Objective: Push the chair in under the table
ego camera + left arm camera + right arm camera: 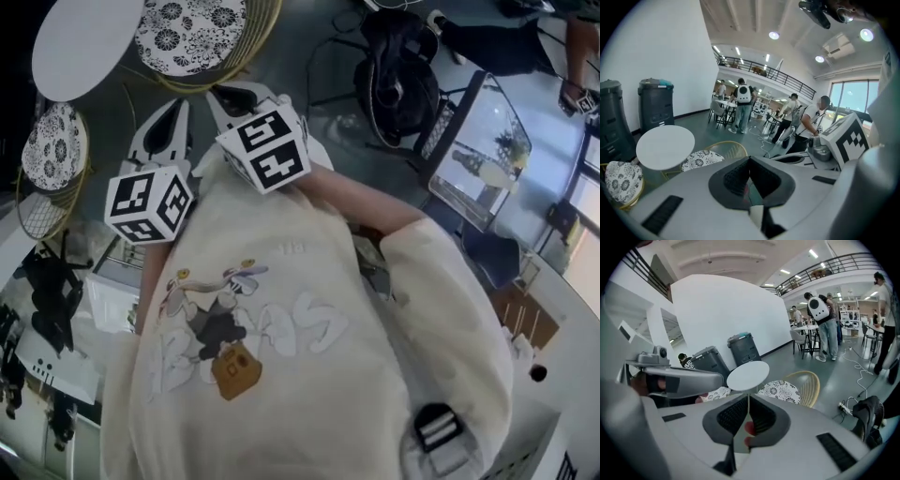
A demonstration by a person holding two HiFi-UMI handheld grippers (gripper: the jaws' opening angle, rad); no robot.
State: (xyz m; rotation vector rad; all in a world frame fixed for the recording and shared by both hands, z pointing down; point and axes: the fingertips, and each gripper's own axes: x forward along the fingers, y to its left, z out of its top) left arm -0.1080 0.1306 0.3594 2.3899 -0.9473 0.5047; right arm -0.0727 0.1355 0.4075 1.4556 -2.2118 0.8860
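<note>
A chair (pixel 192 33) with a gold wire back and a black-and-white patterned cushion stands beside the round white table (pixel 84 42), at the top left of the head view. Both grippers are held close to my chest, well short of the chair. My left gripper (pixel 174 108) is shut with nothing in it. My right gripper (pixel 230 94) is likewise shut and empty. In the left gripper view the chair (pixel 701 160) sits just right of the table (pixel 665 146). The right gripper view has the chair (pixel 780 391) behind and to the right of the table (pixel 747 375).
A second patterned-cushion chair (pixel 52 150) stands left of the table. Two dark bins (pixel 743 348) line the white wall. A black backpack (pixel 403 66) and cables lie on the floor at right. Several people stand among far tables (pixel 743 105).
</note>
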